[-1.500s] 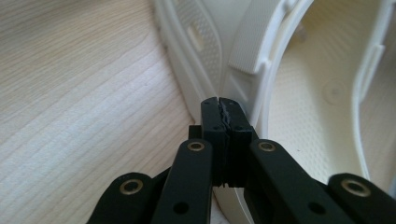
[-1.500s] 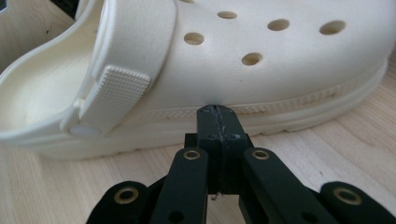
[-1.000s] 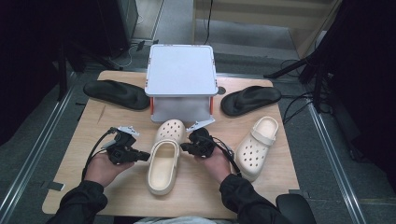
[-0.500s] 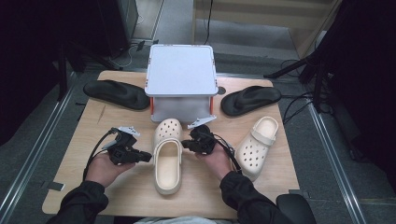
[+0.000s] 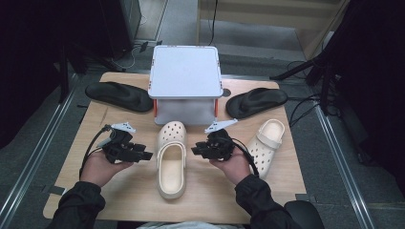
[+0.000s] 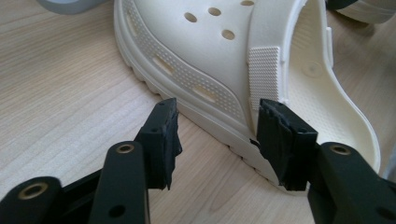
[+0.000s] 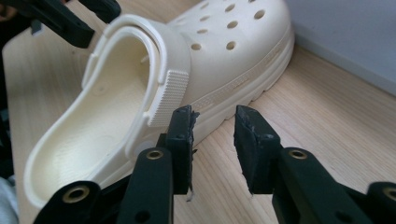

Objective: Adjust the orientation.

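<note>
At a wooden table (image 5: 119, 191), a person works two hand-held grippers on either side of a cream clog (image 5: 171, 157) lying lengthwise in the middle, its toe pointing toward a white box (image 5: 185, 71) at the far edge. On the left, a black sandal (image 5: 118, 96) rests by the table's far corner; nearer, the left gripper (image 5: 143, 155) sits just beside the clog's side, its jaws having just been opening, now apart with the sole's edge between them and nothing pinched. The left gripper view has the clog (image 6: 233, 84) close ahead of those spread jaws. Across the shoe, the right gripper (image 5: 197, 150) also stands with jaws that have just been opening, parted and free of the clog, near the strap hinge (image 7: 168, 93) in the right gripper view. Farther right lie a second cream clog (image 5: 265, 140) and another black sandal (image 5: 255, 101). The shoe appears freshly released; the risk now is a pad catching the sole or strap as a hand withdraws, dragging the clog crooked or nudging it into the box.
</note>
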The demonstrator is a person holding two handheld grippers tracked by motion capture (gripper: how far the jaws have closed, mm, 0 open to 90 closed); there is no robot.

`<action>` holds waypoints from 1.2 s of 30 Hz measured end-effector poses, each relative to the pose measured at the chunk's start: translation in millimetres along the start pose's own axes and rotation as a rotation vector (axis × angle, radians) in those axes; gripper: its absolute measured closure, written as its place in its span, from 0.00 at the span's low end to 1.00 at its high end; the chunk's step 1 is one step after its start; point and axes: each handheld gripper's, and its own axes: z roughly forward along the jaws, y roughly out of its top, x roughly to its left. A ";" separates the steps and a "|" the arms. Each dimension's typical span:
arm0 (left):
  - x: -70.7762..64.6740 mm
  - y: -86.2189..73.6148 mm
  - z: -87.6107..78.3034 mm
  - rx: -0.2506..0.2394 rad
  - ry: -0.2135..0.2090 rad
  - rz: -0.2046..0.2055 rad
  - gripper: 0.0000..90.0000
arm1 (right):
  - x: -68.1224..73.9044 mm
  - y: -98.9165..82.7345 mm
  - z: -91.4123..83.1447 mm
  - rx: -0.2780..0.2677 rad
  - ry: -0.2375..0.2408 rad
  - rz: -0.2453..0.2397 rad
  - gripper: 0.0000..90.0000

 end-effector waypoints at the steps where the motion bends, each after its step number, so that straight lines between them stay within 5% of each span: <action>1: 0.8 0.5 -0.1 -0.003 0.002 0.001 0.52 | -0.2 -1.7 -5.1 -0.019 0.007 0.003 0.74; 15: 7.2 11.7 2.3 -0.030 0.028 0.026 0.47 | -4.1 -29.0 -54.8 -0.071 -0.035 -0.014 0.74; 21: 9.4 14.5 4.6 -0.026 0.018 0.017 0.46 | -13.2 -50.1 -83.3 -0.078 -0.088 0.037 0.78; 36: 11.5 21.7 8.3 -0.031 0.019 0.022 0.46 | -25.6 -86.5 -118.6 -0.071 -0.157 0.105 0.85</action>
